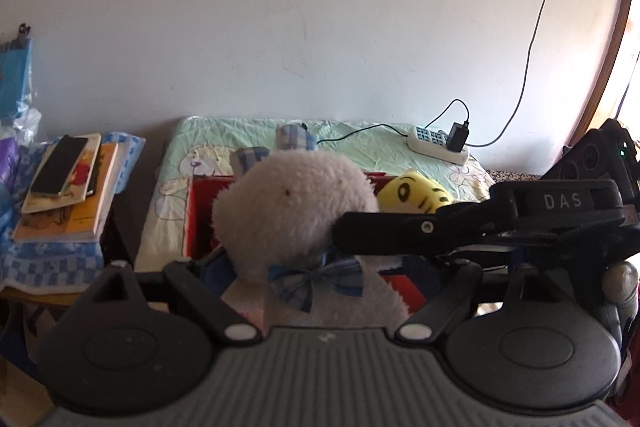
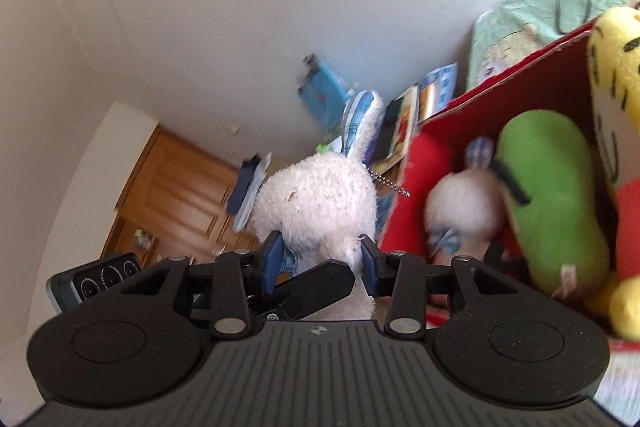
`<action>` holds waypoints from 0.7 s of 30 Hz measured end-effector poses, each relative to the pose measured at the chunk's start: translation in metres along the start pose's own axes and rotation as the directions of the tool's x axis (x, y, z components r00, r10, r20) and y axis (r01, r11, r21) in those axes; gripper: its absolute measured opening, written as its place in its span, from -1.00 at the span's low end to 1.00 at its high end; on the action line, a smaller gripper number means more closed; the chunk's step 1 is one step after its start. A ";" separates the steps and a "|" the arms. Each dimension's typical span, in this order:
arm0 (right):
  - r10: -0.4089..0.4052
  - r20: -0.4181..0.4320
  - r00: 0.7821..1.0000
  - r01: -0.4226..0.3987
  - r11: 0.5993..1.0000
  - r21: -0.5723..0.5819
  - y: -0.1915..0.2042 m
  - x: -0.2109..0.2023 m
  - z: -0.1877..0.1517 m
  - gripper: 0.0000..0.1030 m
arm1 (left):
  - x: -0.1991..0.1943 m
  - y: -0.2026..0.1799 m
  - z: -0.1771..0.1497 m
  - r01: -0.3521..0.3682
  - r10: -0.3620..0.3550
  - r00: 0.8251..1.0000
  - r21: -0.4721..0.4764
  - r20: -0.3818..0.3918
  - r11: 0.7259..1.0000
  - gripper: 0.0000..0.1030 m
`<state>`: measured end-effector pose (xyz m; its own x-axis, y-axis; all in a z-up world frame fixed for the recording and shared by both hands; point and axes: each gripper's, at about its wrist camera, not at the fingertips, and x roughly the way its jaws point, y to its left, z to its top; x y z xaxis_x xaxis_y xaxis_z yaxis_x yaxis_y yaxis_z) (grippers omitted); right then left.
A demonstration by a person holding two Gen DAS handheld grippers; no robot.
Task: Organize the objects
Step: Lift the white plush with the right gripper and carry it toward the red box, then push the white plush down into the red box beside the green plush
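Clamping a white plush rabbit (image 2: 320,203) between our right gripper's (image 2: 320,263) blue pads (image 2: 273,259), we hold it just left of the red box (image 2: 480,95), where a green plush (image 2: 556,199) and yellow plush (image 2: 620,67) lie. Our left gripper (image 1: 316,291) has another white rabbit (image 1: 296,215) before it; we cannot tell its finger state.

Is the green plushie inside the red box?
Yes, the green plushie lies inside the red box, beside a yellow toy.
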<state>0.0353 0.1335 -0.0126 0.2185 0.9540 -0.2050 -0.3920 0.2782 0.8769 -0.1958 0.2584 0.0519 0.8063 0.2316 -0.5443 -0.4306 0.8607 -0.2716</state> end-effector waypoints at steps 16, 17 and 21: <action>-0.259 0.088 0.962 0.255 0.966 0.050 -0.031 0.003 -0.001 -0.19 | 0.079 -0.001 -0.009 0.082 -0.072 0.985 0.057 -0.158 0.995 0.65; -0.277 0.099 0.956 0.275 0.961 0.038 -0.029 0.002 -0.002 -0.20 | 0.082 -0.004 -0.009 0.086 -0.074 0.984 0.066 -0.163 0.994 0.65; -0.394 0.134 0.909 0.400 0.916 -0.022 -0.023 0.001 -0.001 -0.18 | 0.096 -0.009 -0.007 0.110 -0.095 0.977 0.071 -0.191 0.991 0.71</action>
<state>0.0437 0.1286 -0.0332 0.4728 0.7432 -0.4734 -0.2911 0.6389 0.7121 -0.1177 0.2697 -0.0039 0.7510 0.0576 -0.6577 -0.3089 0.9111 -0.2729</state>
